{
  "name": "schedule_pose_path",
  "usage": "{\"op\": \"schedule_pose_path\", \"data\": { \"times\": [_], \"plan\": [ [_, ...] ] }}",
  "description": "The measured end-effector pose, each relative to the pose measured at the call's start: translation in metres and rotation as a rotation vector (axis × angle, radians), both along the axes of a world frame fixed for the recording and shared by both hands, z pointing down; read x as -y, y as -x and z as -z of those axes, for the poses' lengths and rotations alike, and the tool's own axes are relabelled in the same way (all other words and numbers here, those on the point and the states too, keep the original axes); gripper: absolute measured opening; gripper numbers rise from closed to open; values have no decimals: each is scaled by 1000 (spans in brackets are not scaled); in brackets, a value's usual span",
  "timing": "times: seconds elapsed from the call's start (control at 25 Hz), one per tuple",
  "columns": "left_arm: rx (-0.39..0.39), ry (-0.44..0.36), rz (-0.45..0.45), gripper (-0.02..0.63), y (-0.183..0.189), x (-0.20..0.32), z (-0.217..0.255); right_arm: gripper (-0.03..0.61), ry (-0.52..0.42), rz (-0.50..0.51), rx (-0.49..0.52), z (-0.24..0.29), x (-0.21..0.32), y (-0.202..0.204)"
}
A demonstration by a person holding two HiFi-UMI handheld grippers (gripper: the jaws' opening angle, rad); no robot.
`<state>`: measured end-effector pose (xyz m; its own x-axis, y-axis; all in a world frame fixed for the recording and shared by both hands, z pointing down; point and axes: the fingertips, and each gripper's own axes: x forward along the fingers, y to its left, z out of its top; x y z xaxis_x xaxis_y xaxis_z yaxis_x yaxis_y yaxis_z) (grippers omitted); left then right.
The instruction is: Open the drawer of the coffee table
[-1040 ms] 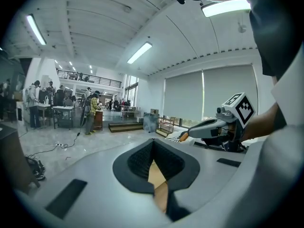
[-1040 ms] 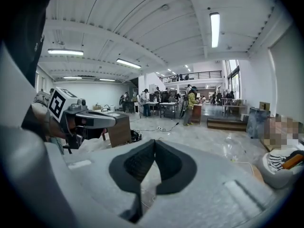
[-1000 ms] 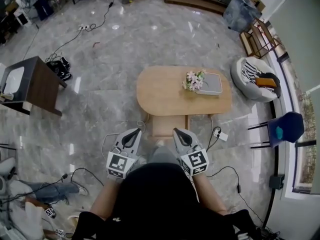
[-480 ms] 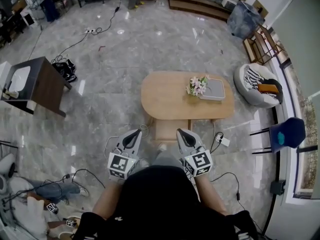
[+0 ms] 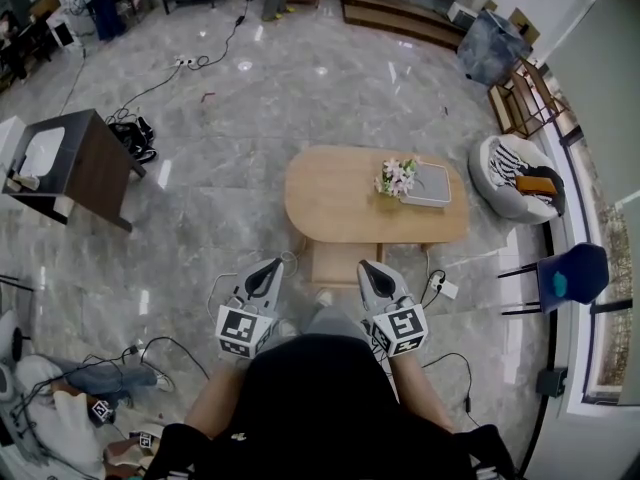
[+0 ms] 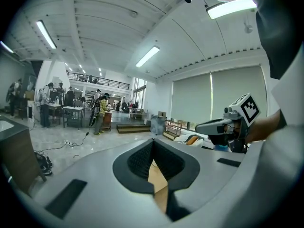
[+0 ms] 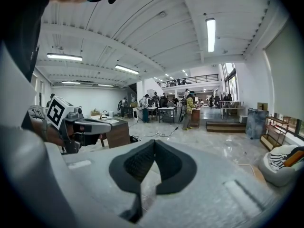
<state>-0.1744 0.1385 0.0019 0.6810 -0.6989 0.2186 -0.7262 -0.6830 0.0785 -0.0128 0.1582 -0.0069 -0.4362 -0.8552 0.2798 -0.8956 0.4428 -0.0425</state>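
Holding left tool (image 5: 268, 273), right tool (image 5: 372, 275) level, closed

The light wooden oval coffee table (image 5: 340, 203) hides most of the pale wooden block (image 5: 343, 264) under its near edge; whether that block is the drawer I can't tell. The standing people (image 6: 101, 112) far across the hall are too small to make out.

You have no word, number, brand or sign to read here. The cube (image 5: 243, 330) on your left tongs (image 5: 270, 266) and the cube (image 5: 399, 328) on your right tongs (image 5: 367, 267) carry only black-and-white square patterns, not letters. Any print farther from the tongs is too small to read.
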Motion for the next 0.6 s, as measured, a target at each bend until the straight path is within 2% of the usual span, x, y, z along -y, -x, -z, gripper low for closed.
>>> {"op": "schedule_pose_path", "data": {
  "times": [0.4,0.6],
  "plan": [
    [7,3,6,14,10,-7,1,-3,-3,-12,2,-1,-4,3],
    [15,0,3,14,8,-10,2,-3,-27,-13,-29,1,-5,3]
  ]
}}
